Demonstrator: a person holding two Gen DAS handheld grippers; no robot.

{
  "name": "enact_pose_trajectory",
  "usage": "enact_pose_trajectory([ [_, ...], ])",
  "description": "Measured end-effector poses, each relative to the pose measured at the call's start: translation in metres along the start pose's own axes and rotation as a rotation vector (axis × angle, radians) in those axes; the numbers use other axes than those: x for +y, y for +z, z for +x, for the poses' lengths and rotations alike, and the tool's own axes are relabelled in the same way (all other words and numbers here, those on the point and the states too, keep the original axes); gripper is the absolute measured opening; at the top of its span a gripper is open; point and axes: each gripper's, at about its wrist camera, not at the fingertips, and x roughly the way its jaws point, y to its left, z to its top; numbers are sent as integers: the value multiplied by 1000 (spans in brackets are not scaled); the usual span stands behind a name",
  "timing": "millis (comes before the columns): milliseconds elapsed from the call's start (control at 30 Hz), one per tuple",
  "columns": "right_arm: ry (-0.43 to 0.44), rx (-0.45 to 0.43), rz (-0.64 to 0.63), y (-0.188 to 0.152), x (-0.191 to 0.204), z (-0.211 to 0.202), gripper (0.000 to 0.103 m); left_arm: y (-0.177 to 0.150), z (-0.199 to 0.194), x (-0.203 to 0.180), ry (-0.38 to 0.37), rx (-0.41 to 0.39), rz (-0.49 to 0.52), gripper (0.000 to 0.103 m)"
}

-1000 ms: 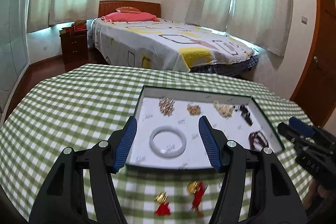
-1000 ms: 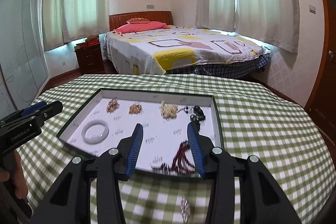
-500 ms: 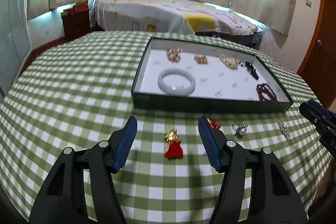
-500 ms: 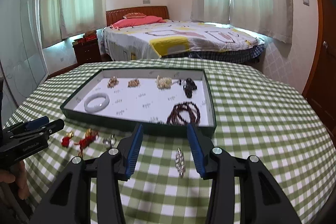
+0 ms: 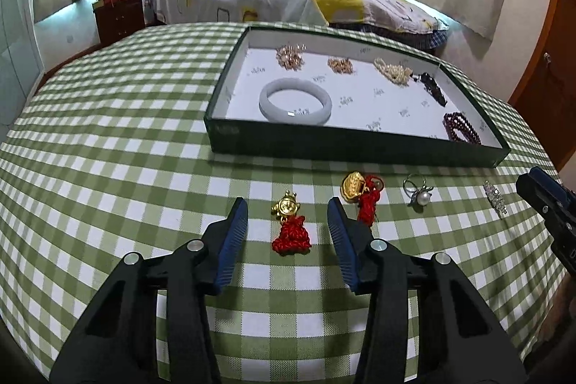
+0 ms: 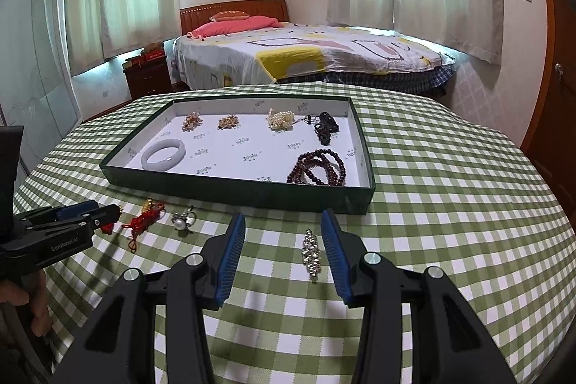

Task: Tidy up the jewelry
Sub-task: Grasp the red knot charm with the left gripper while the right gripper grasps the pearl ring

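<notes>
A dark green tray [image 5: 352,146] [image 6: 252,193] with a white liner holds a white bangle [image 5: 295,100], gold pieces, pearls and dark bead strings [image 6: 318,168]. In front of it on the checked cloth lie a gold charm with a red tassel [image 5: 289,222], a second gold and red charm [image 5: 361,191], a pearl ring [image 5: 417,193] [image 6: 183,220] and a rhinestone brooch [image 6: 311,252] [image 5: 496,197]. My left gripper [image 5: 287,209] is open, its fingers either side of the first charm. My right gripper [image 6: 282,227] is open, the brooch between its fingers.
The round table has a green and white checked cloth [image 6: 450,186]. Its edge curves close on both sides. A bed [image 6: 306,56], a dark nightstand [image 5: 120,13] and a wooden door [image 6: 556,78] stand beyond the table.
Both grippers have drawn back from over the tray and lowered toward the cloth in front of it. The loose charms, ring and brooch now lie close ahead. Both stayed open.
</notes>
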Motion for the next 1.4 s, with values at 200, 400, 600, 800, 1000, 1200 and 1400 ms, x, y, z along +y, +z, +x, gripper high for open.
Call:
enact_pose_trajectory([
  [200,-10,27,32,-2,-9,5,44,-3,3,1,-19,16,-3,15],
  [400,15,38,23,-2,-1,7,44,-4,-4,4,-26,-19,-17,12],
  [600,50,46,-3,4,20,13,44,-1,-22,6,7,-79,7,11],
  [800,99,71,-15,9,44,26,44,3,-34,22,36,-93,-17,11],
  [1000,127,124,-50,11,67,46,44,4,-41,38,73,-105,-43,11],
  [1200,134,201,-65,12,76,64,35,2,-38,42,75,-91,-56,11],
  [1400,147,240,-72,9,77,69,22,1,-36,41,76,-86,-53,11],
])
